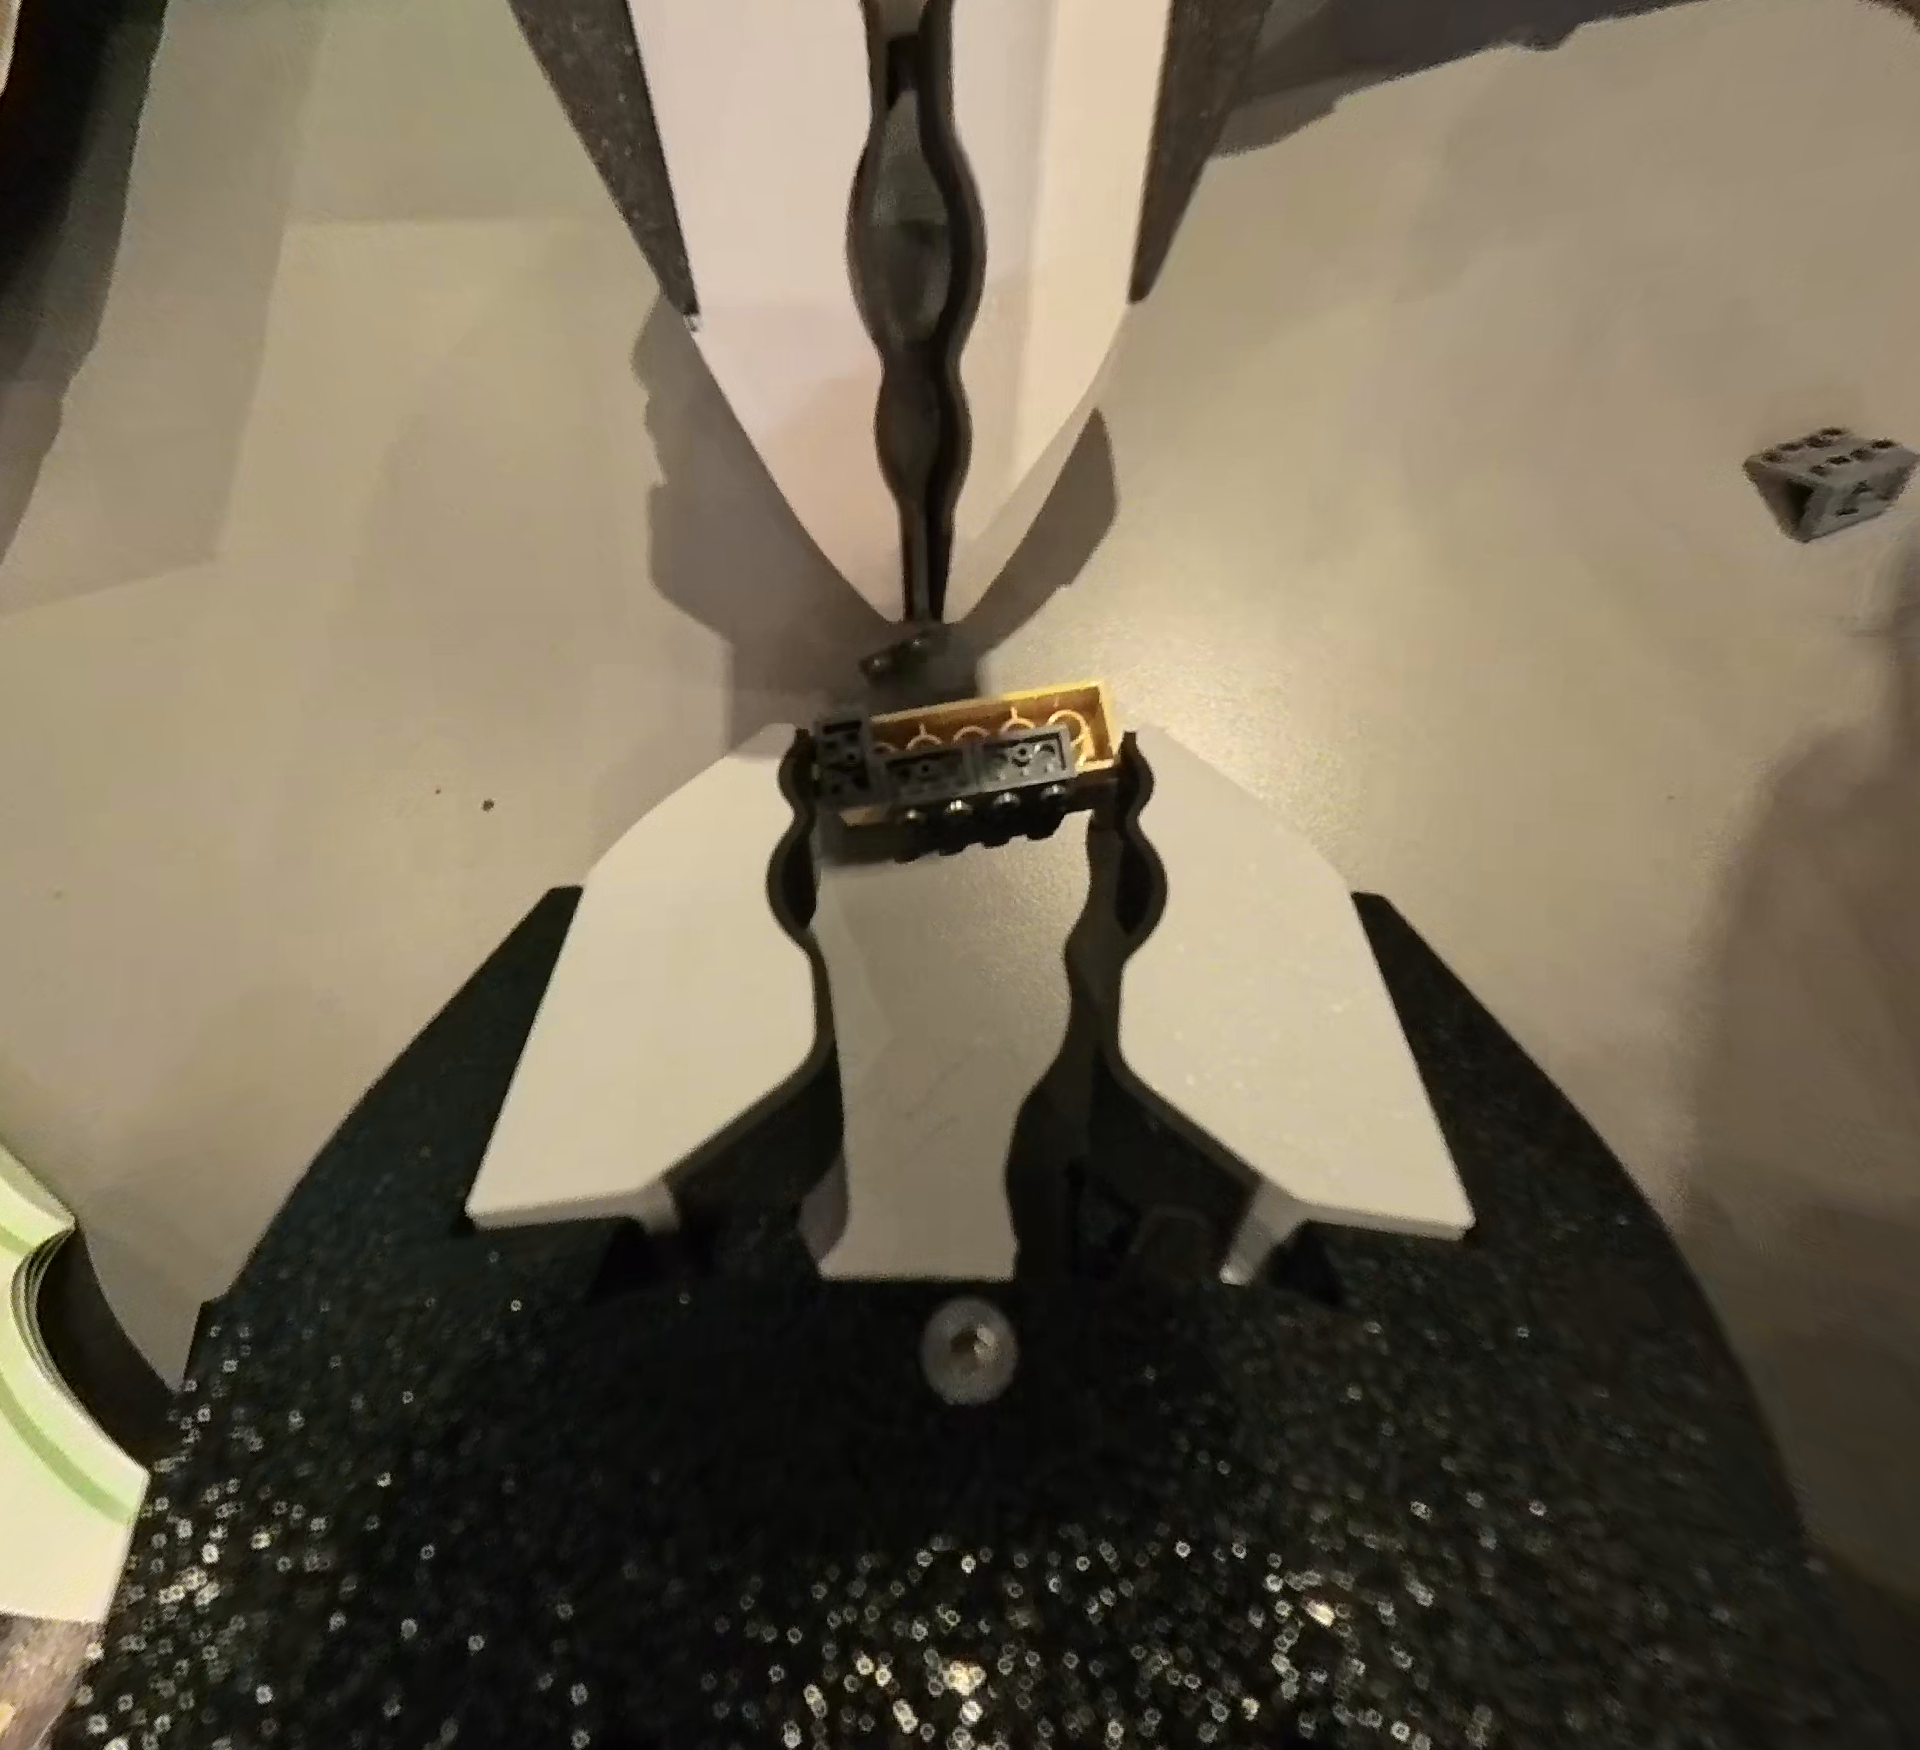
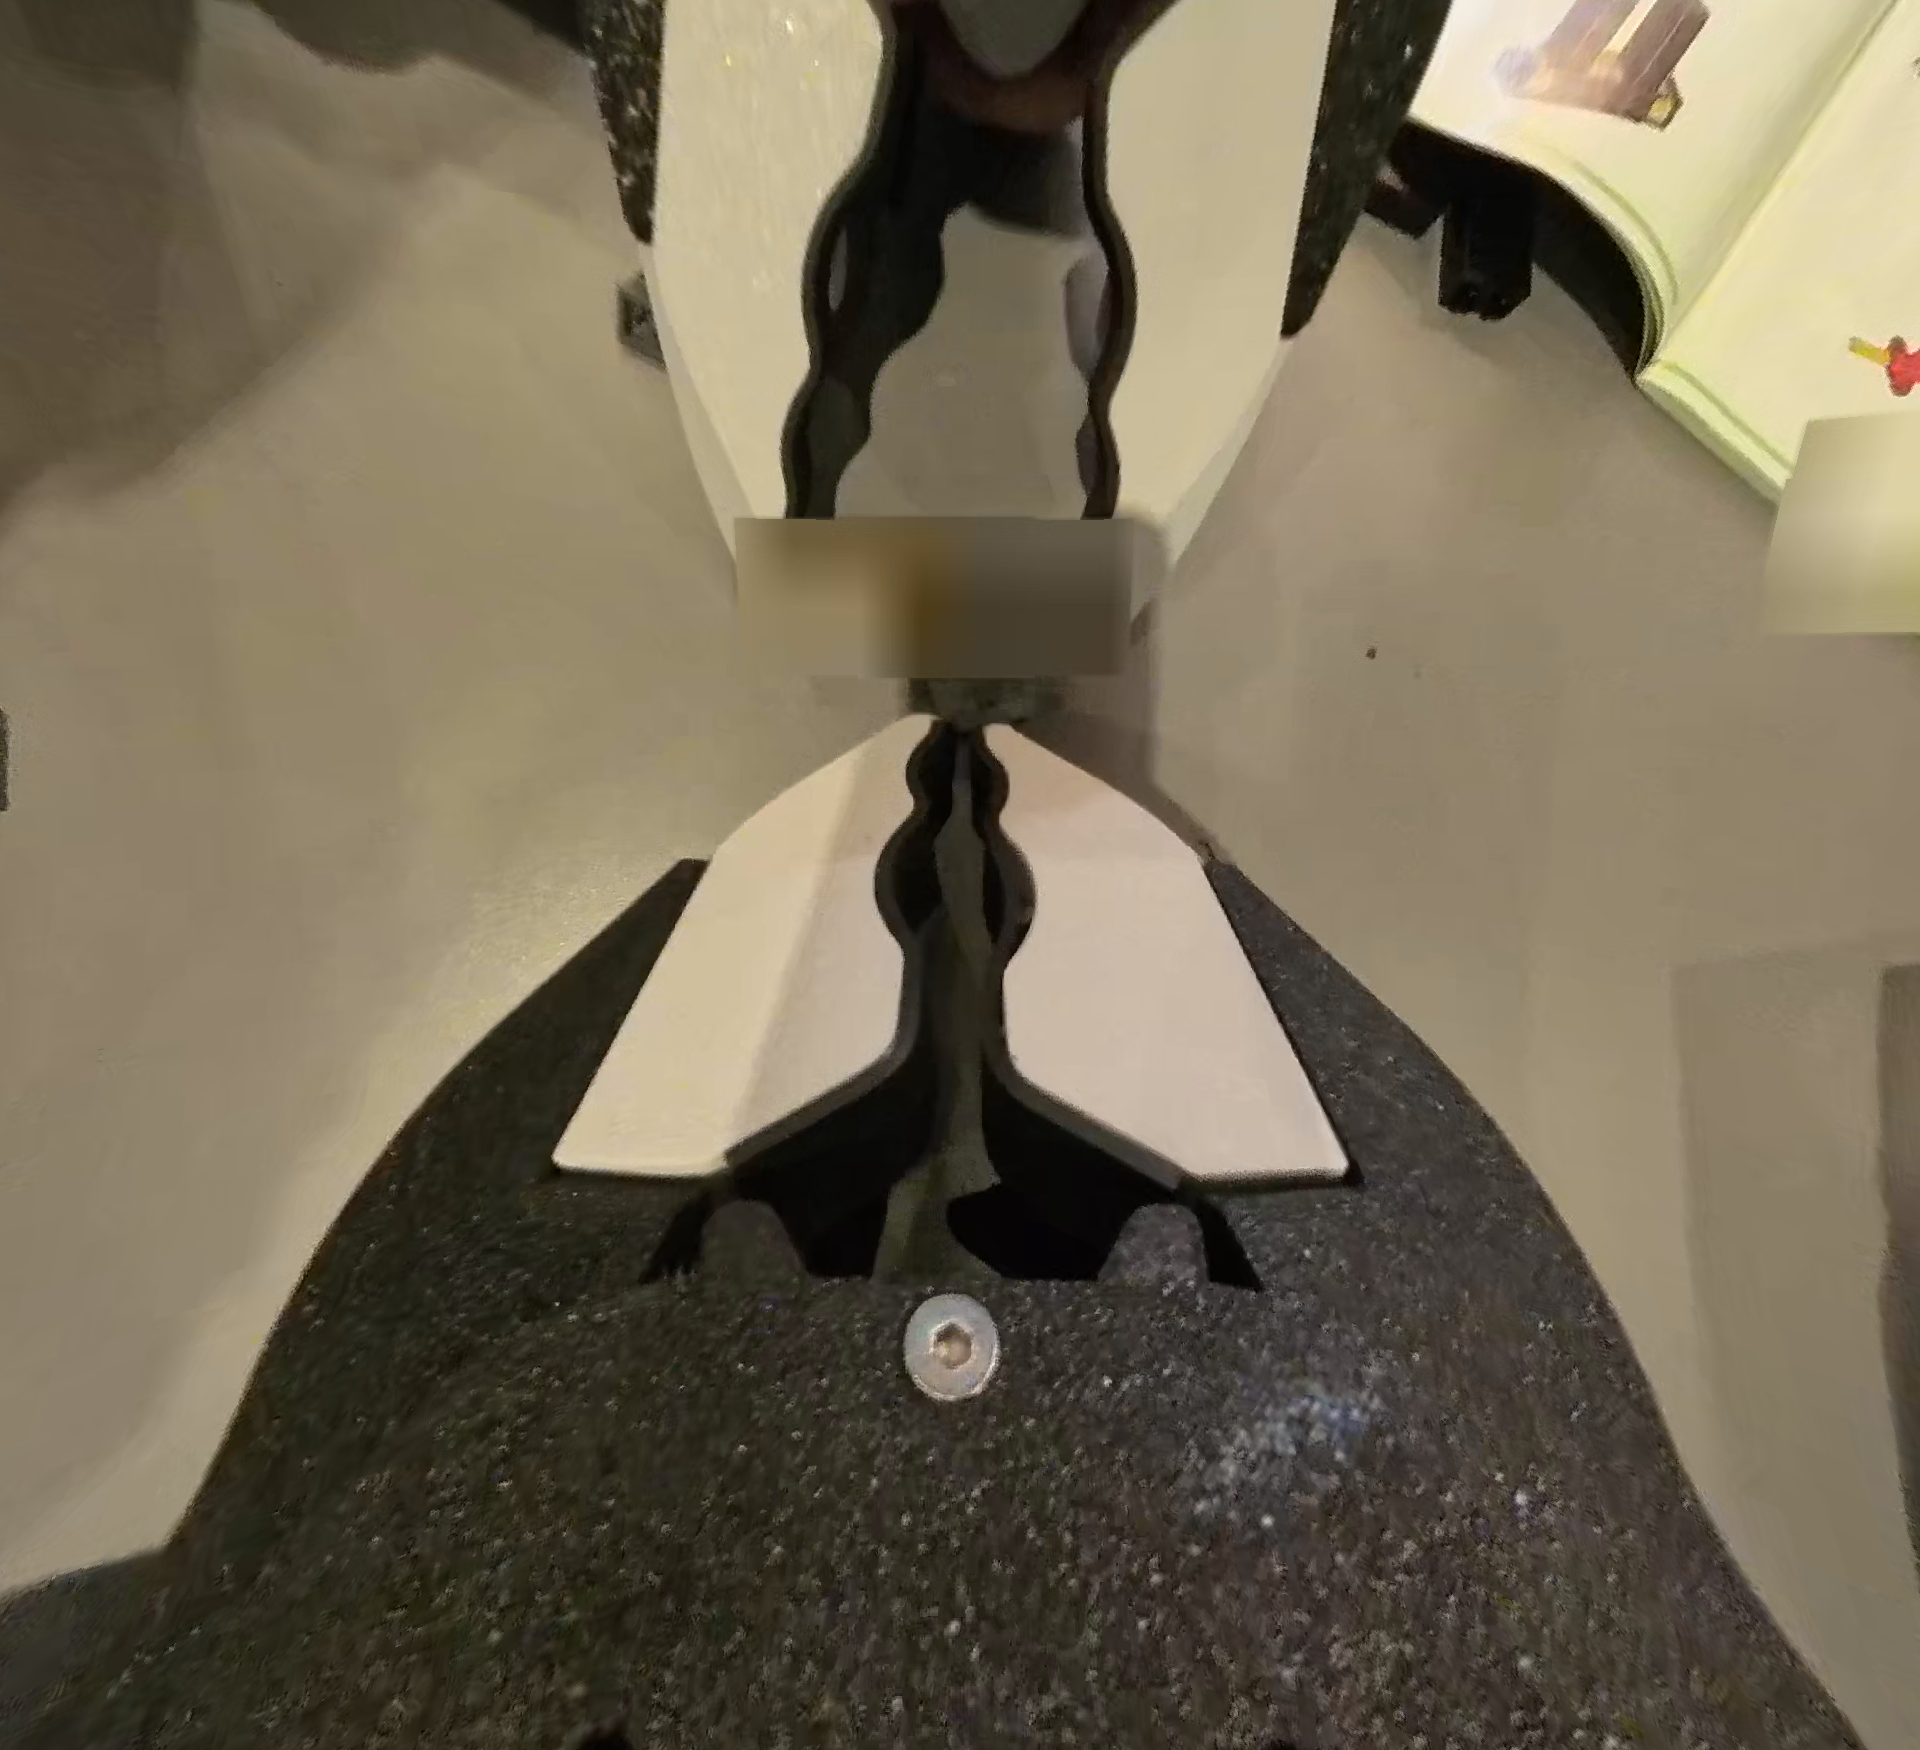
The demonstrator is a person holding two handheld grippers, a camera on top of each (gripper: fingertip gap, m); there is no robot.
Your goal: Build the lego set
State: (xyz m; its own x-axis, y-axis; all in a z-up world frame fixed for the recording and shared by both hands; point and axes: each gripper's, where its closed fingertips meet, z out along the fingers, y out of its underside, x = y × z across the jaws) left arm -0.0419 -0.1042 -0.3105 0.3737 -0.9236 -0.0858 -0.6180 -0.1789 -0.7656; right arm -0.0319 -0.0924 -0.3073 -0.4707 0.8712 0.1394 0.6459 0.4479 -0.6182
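Lego assembly (image 1: 961,781) gripped in left tongs (image 1: 956,791); right tongs (image 1: 914,630) pinch one small dark piece (image 1: 902,656); one grey brick (image 1: 1829,482) apart

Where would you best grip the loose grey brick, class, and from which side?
Grip the grey brick across its two long side walls, coming from above. It lies apart on the table, tilted, open underside facing the left view; the flat, parallel sides likely suit the tool best.

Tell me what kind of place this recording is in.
Probably an indoor tabletop workstation for Lego building, not a factory line. A plain grey table carries a loose grey brick, an open instruction booklet lies to one side, and the left gripper holds a small gold-and-black assembly.
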